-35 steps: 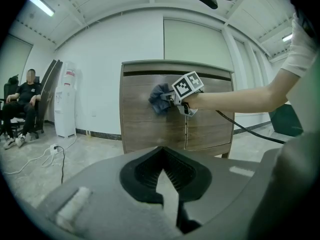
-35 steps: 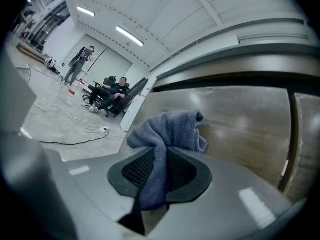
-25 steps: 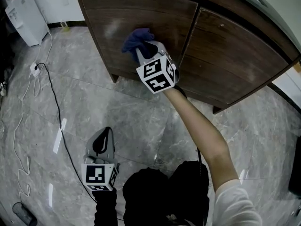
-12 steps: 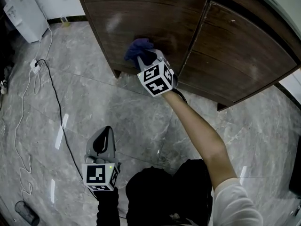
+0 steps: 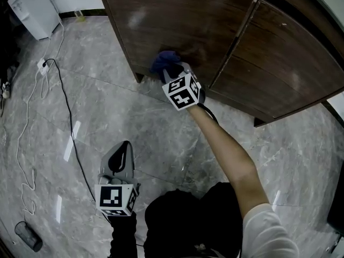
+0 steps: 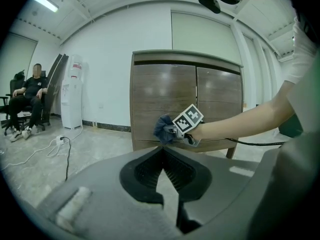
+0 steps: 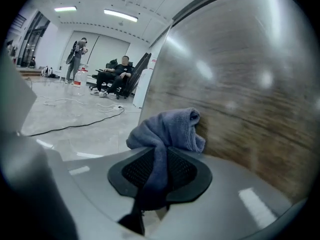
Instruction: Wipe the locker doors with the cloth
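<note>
- left tool [image 5: 122,153]: clenched on nothing, jaws met at the tips, with only floor [image 5: 161,133] and locker showing past them. It is held low and close to the body, well short of the locker. It is probably parked there because one-handed wiping needs no second grip.
- floor: grey marble tile beneath both tools. A cable [image 5: 64,109] trails well off to the left tool's outer side, away from the work.
- right tool [image 7: 159,165]: jaws closed on the cloth [image 7: 172,129], a twisted tail of which runs down between the pads. The arm is stretched forward so that the tips face the door [image 5: 177,20].
- cloth: blue-grey towelling, bunched into a wad just beyond the right tool's tips and pressed against the wood. The soft wad, not the hard jaws, meets the surface, which is likely why so much of it is left proud of the pads.
- door: dark wood veneer directly ahead of the right tool. The cloth touches its lower part, near the bottom edge, so most of the panel lies above the tool.
- second door [image 5: 279,58]: to the right tool's right, across the centre seam, with no cloth on it. By that placement, it is judged not to be the panel now in hand.
- seated person [image 7: 117,76]: far beyond the right tool's left side, not involved in the task.
</note>
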### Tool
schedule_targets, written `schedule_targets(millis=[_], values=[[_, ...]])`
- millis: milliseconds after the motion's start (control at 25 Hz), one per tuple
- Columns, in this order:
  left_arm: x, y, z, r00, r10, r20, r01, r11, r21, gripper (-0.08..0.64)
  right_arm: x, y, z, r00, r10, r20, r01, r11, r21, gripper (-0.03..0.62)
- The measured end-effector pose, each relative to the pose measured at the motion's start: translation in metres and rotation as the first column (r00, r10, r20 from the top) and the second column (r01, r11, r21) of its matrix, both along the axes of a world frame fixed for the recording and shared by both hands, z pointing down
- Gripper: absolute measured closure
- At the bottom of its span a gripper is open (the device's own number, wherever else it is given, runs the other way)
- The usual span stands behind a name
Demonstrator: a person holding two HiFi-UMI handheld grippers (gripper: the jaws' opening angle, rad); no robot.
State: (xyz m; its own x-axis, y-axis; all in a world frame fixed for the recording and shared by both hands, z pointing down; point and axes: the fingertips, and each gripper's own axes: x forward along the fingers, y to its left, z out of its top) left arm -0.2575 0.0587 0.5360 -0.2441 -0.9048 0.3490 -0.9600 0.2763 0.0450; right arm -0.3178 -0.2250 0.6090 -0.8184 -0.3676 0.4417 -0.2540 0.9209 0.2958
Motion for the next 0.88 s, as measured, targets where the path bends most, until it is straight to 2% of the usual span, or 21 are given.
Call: schedule_targets(millis=[520, 720, 880], values=[[0.0, -0.002, 0.01, 1.0, -0.001, -0.017, 0.001, 1.0, -0.014, 0.56, -0.008, 0.003, 0.032, 0.999, -0.013, -0.045, 0.012, 1.0, -0.027, 0.506], [-0.001, 0.0, 0.01, 1.0, -0.005, -0.021, 0.005, 1.0, -0.013, 0.56, -0.007, 0.004, 0.026, 0.999, -0.002, -0.039, -0.001, 0.998, -0.064, 0.506], [0.0, 0.001, 0.009, 1.0, -0.007, -0.025, 0.007, 1.0, -0.011, 0.56, -0.009, 0.003, 0.008, 1.0, 0.003, -0.015, -0.004, 0.998, -0.061, 0.506]])
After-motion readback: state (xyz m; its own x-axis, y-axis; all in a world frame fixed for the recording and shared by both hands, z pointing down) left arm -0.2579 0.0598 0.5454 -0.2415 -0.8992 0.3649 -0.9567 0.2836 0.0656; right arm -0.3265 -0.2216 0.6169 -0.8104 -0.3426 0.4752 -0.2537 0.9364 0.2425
